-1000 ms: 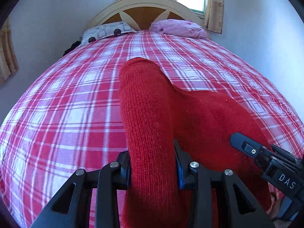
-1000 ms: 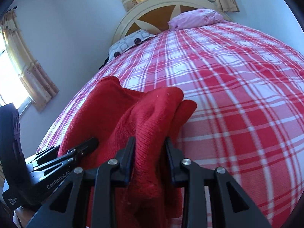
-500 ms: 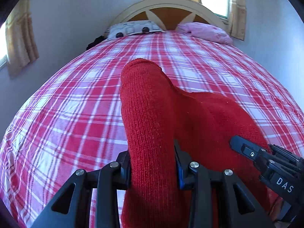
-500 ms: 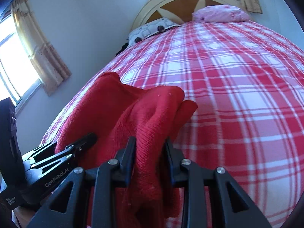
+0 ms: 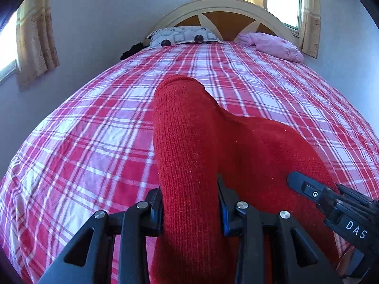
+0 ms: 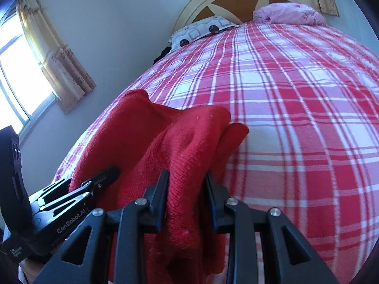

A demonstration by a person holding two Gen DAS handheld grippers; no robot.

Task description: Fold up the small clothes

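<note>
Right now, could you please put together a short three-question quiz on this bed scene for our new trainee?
1. True or false: both grippers are clamped on the same red knit garment.
2. Multiple choice: what lies at the headboard end of the plaid bed cover? A) a patterned pillow and a pink bundle; B) a stack of books; C) a laptop.
3. Fill in: in the left wrist view, the right gripper appears at the lower ____ of the picture.

Key: 1 true, the left gripper and right gripper each pinch a bunch of it; 2 A; 3 right.
</note>
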